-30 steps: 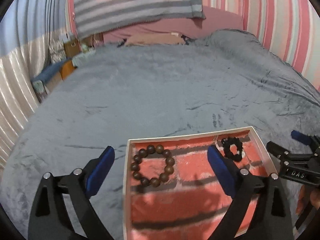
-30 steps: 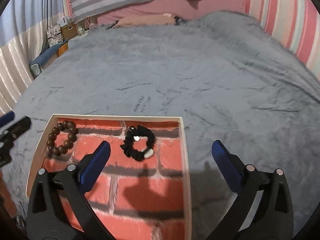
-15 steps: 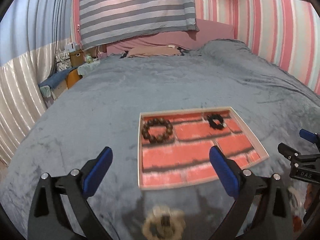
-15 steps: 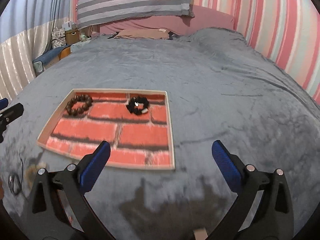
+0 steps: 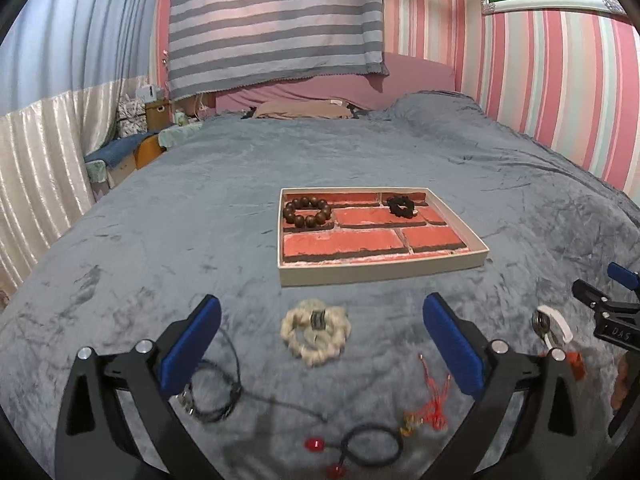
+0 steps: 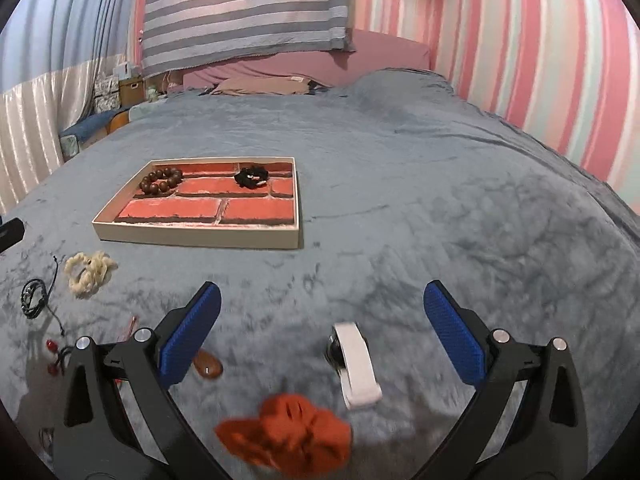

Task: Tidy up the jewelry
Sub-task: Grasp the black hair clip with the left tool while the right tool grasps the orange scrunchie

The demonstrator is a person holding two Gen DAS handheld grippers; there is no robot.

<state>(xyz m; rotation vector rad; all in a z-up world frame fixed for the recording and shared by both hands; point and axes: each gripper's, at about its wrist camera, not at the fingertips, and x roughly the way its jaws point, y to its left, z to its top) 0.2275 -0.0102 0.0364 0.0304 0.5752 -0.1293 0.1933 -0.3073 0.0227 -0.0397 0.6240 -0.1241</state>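
Note:
A shallow tray (image 5: 380, 272) (image 6: 200, 238) with a red brick-pattern floor lies on the grey bedspread and holds a brown bead bracelet (image 5: 307, 212) (image 6: 161, 181) and a black scrunchie (image 5: 402, 206) (image 6: 251, 178). Loose pieces lie in front of it: a cream scrunchie (image 5: 316, 332) (image 6: 89, 272), a black cord necklace (image 5: 212, 396) (image 6: 34, 296), a black hair tie with red beads (image 5: 370, 446), a red tassel charm (image 5: 430, 408), a white watch (image 6: 356, 364) (image 5: 550, 326), an orange scrunchie (image 6: 288, 438). My left gripper (image 5: 320, 352) is open above the cream scrunchie. My right gripper (image 6: 320, 332) is open above the watch.
The grey bedspread (image 5: 200, 208) stretches to a pink headboard (image 5: 304, 92) and striped walls. A small brown oval piece (image 6: 208, 364) lies beside my right gripper's left finger. Boxes and a curtain stand off the bed's left edge (image 5: 132, 120).
Both grippers have pulled back and up from the tray, so the tray now lies farther ahead and the loose jewelry in front of it has come into view. Both stay open.

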